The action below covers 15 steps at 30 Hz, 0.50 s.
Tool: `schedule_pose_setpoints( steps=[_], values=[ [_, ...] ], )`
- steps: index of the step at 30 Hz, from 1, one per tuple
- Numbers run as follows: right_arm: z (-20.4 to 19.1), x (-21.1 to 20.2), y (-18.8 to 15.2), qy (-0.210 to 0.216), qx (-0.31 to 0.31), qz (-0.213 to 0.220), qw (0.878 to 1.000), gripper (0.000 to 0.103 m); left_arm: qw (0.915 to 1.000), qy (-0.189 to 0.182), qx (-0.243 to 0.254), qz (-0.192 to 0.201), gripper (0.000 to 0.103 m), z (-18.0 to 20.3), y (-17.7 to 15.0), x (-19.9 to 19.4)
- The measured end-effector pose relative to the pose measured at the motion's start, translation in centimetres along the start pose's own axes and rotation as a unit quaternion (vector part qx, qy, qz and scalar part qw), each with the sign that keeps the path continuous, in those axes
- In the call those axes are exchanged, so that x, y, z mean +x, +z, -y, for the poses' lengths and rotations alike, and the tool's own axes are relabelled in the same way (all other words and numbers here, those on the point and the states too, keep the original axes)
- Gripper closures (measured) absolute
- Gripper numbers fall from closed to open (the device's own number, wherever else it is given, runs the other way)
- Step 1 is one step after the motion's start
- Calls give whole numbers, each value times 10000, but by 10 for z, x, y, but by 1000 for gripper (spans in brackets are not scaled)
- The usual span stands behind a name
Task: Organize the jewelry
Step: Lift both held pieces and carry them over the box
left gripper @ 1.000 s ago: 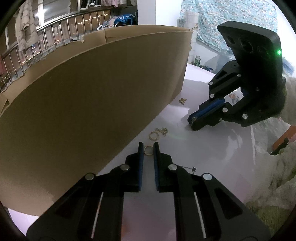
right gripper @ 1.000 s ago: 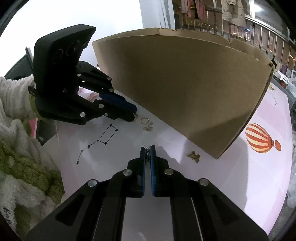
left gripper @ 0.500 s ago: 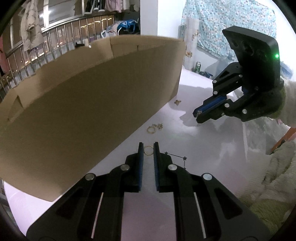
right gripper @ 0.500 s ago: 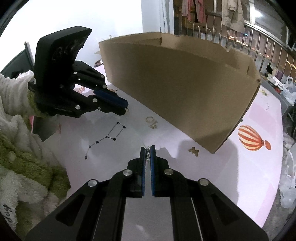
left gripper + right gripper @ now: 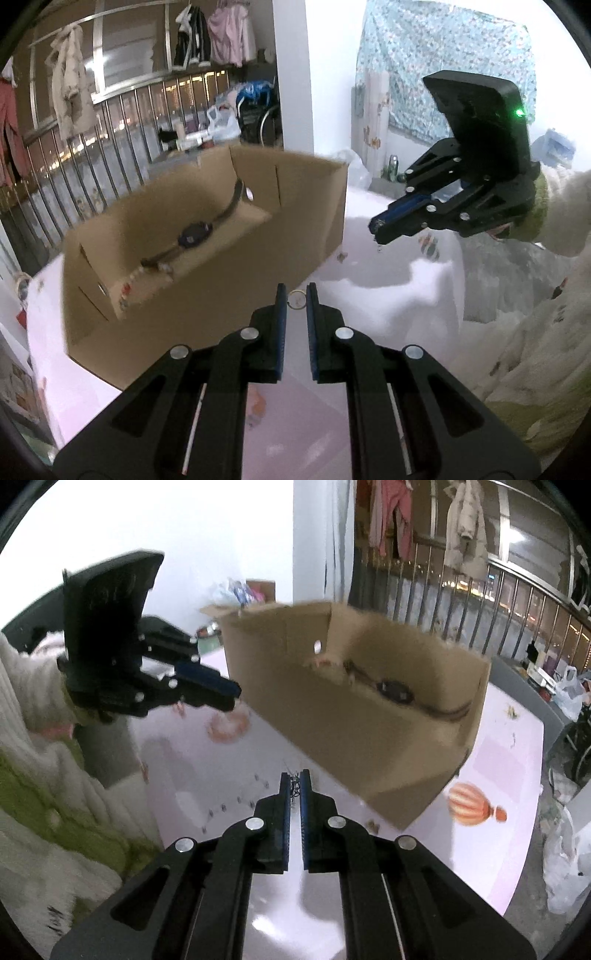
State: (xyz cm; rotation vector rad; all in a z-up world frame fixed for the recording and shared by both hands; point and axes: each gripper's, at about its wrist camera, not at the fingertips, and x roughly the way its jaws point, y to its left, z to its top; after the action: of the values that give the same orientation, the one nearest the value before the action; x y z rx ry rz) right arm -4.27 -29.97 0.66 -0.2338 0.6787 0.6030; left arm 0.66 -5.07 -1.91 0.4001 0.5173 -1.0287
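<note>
My left gripper (image 5: 296, 300) is shut on a small gold ring (image 5: 297, 299) and holds it high above the table, near the front wall of the open cardboard box (image 5: 207, 254). The box holds a dark watch (image 5: 195, 235) and a beaded piece (image 5: 147, 273). My right gripper (image 5: 294, 787) is shut on a thin dark chain piece (image 5: 294, 790), also lifted, in front of the box (image 5: 369, 734). It shows in the left wrist view (image 5: 380, 230) to the right of the box. A small gold piece (image 5: 341, 256) lies on the table by the box corner.
The white table (image 5: 517, 768) carries printed pictures, among them a striped balloon (image 5: 474, 804). A small gold charm (image 5: 373, 825) lies at the box's near corner. Plastic bags (image 5: 565, 864) sit at the far right. A railing (image 5: 110, 125) runs behind the box.
Both grippers have risen well above the table with their pieces still held. The inside of the box has come into view, where only its outer wall showed before.
</note>
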Motion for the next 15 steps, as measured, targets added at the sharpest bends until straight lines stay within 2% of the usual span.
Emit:
schedule_pose_setpoints(
  steps=[8,13,15],
  values=[
    [26,-16,55,-16,-137,575,9983,98,9990,197,182,357,94,-24,42,-11],
    [50,9,73,-10,-212,377,9991,98,9997,195,130,58,94,-58,54,19],
    [61,24,79,47,-224,213,9995,98,9999,77,10,-132,94,-74,58,35]
  ],
)
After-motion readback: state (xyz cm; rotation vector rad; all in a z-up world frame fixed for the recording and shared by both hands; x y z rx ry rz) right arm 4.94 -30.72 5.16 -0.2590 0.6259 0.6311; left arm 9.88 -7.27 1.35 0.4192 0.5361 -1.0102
